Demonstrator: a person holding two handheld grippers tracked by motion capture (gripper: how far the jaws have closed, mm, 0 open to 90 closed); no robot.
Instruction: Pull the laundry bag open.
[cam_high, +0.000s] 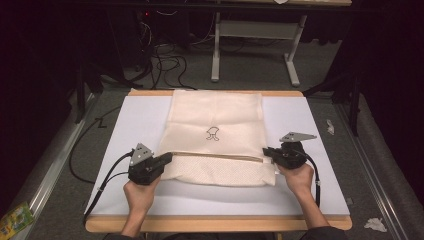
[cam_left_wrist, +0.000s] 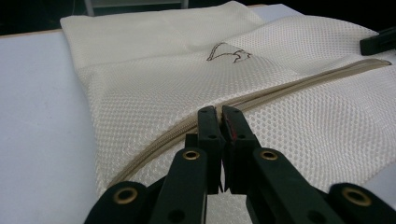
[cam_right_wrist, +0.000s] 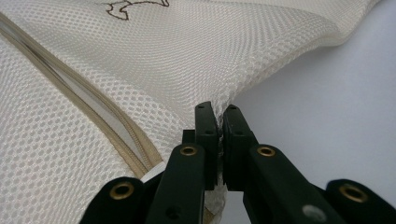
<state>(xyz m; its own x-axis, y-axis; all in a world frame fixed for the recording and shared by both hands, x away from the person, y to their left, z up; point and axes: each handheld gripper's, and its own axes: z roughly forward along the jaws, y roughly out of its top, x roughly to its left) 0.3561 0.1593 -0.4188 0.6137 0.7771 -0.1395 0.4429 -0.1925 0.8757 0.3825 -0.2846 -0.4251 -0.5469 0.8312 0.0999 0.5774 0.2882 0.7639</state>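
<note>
Your bag (cam_high: 216, 137) lay long axis near-to-far, zipper (cam_high: 215, 156) running left-right; left gripper (cam_high: 169, 158) pinched the zipper, right gripper (cam_high: 267, 151) clamped mesh edge.

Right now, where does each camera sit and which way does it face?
High view: above the person's side, looking forward and down on the table; forearms, left gripper and right gripper show.
Left gripper view: along its shut jaws, pinching the mesh bag at its zipper.
Right gripper view: along its shut jaws, clamping the bag's edge.
Shared: the bag's small logo.
</note>
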